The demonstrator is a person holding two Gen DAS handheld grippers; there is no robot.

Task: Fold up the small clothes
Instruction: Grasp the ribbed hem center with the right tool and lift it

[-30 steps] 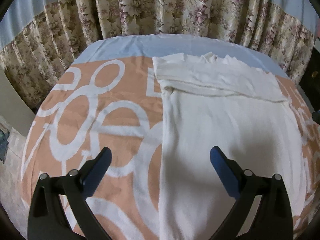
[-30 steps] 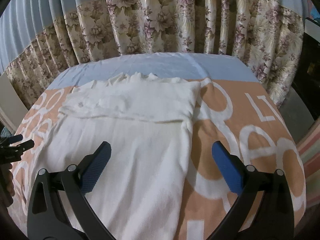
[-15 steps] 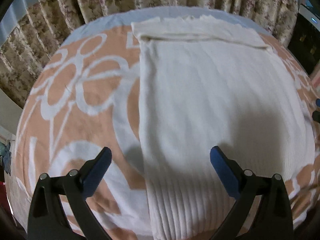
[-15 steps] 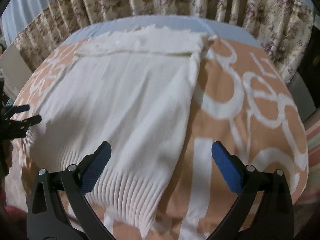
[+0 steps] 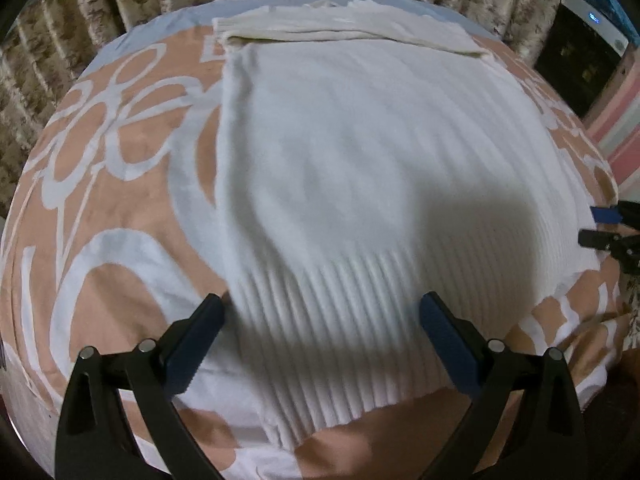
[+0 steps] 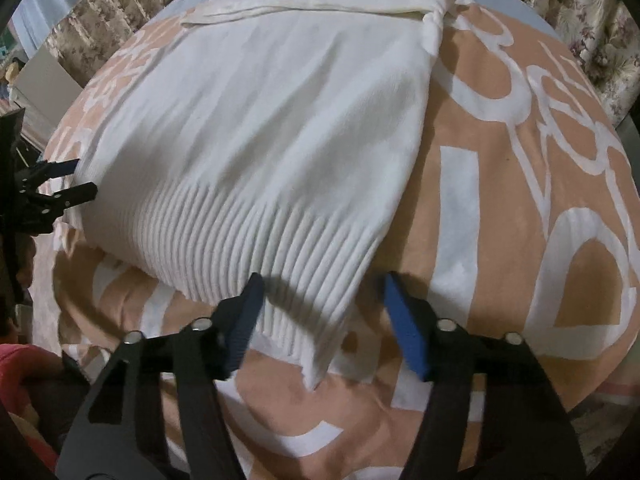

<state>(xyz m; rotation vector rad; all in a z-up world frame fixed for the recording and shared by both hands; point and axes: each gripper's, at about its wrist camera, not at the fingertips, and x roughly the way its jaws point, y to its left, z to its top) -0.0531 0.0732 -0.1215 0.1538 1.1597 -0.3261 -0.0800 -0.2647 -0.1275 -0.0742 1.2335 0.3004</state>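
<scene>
White knit sweater (image 5: 352, 168) lies flat on the orange-and-white blanket (image 5: 100, 216), sleeves folded across the far end, ribbed hem near. Left gripper (image 5: 322, 320) released, straddling the hem's left corner. Right gripper (image 6: 320, 300) released, at the right corner. Floral curtains (image 6: 600, 40) behind.

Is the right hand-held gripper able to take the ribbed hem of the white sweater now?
Probably yes: the right hand-held gripper is open, straddling the ribbed hem corner of the white sweater, nothing between.
</scene>
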